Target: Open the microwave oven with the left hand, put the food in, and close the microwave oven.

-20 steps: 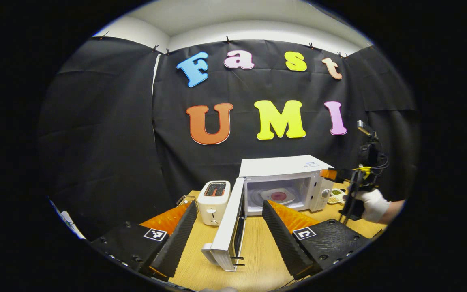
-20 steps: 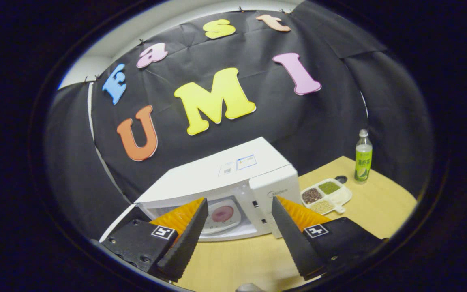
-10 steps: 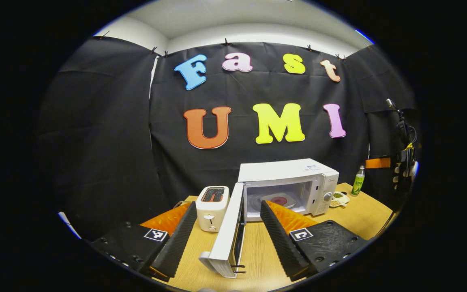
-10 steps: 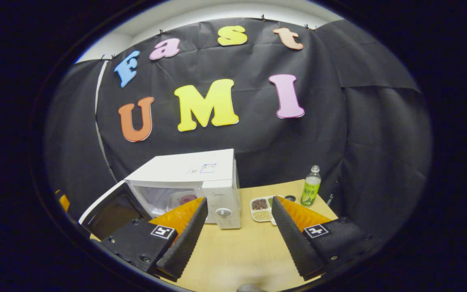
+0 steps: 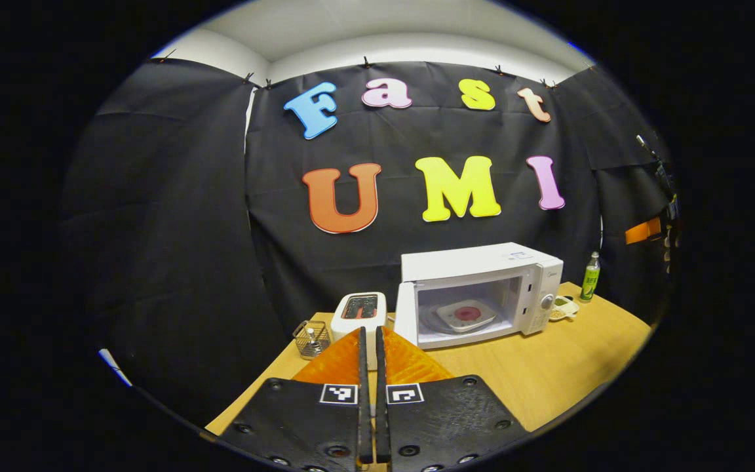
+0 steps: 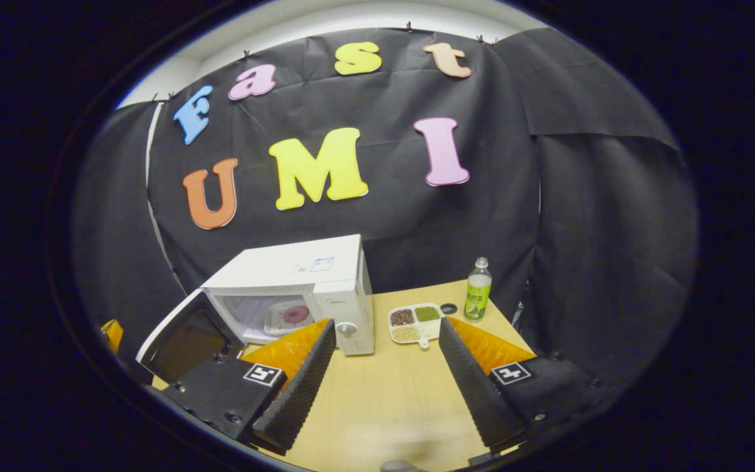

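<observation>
Both grippers pulled back from microwave since 0.5 s ago; left one went from spread to pressed together.

Left gripper (image 5: 366, 419) now has fingers pressed together on nothing, low over the table (image 5: 548, 373), door no longer between them. Right gripper (image 6: 381, 383) is spread, empty, well back from the oven. Microwave (image 5: 482, 292) door (image 6: 184, 337) hangs wide open; food plate (image 5: 466, 314) sits inside on the turntable. So open + load look done; closing the door is what's left, prob w/ left gripper. Toaster (image 5: 359, 308) just beside the door, wire basket (image 5: 310, 337) near it; snack tray (image 6: 413, 322) and bottle (image 6: 478, 288) to the oven's right, not involved. Hard to tell: what the food is, and in left gripper view the door shows edge-on, its handle hidden. Far right there, an orange bit at the rim, too cut off to ID.
</observation>
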Tool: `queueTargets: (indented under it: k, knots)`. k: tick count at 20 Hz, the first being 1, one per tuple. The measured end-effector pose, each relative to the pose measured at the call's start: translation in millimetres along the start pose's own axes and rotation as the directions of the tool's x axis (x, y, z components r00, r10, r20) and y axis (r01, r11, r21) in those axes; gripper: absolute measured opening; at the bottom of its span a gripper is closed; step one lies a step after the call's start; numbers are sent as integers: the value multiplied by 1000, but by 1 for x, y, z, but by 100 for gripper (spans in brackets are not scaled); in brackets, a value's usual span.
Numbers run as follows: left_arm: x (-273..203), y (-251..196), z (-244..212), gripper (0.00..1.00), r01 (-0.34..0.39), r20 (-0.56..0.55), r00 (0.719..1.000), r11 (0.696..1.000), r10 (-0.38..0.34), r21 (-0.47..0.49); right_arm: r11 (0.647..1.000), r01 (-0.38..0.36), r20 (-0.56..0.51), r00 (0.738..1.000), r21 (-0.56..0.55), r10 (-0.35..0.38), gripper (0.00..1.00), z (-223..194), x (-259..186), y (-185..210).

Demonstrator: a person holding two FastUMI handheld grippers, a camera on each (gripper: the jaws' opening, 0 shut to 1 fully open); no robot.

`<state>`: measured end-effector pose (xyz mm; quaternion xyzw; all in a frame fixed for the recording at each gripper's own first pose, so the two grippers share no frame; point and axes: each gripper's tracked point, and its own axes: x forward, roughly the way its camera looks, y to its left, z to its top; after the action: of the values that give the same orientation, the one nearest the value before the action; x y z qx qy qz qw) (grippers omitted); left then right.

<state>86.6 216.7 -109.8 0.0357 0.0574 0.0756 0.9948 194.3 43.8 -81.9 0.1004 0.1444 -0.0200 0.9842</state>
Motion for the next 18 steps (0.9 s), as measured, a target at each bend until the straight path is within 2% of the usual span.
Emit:
queueTargets:
  k: [1,2,3,11,14,15,16,18]
  knots:
    - [-1,5,-9,4,0,-6,1000,1000,0,1,1000,-1,-5,1000,4,1,92,-1,-2,1]
    - [-2,20,-17,12,-26,-15,1000,1000,26,1,1000,-1,-9,1000,5,1,92,-2,-5,2]
    - [1,25,-29,0,-30,-26,999,1000,29,-7,1000,2,-14,1000,5,-2,92,-3,-7,2]
    - [20,54,-121,0,-51,-163,986,994,34,-100,999,37,-46,998,34,-35,92,-13,-26,-10]
    - [26,52,-134,0,-42,-179,983,995,26,-86,998,50,-50,998,32,-49,92,-14,-31,-16]
    - [28,50,-135,0,-36,-180,983,997,22,-75,998,54,-54,997,34,-52,100,-15,-31,-17]
    - [30,46,-136,0,-25,-180,984,997,12,-67,998,56,-59,997,39,-54,92,-16,-33,-18]
    - [33,41,-135,0,-8,-176,984,998,-2,-60,998,56,-63,997,42,-54,92,-17,-34,-18]
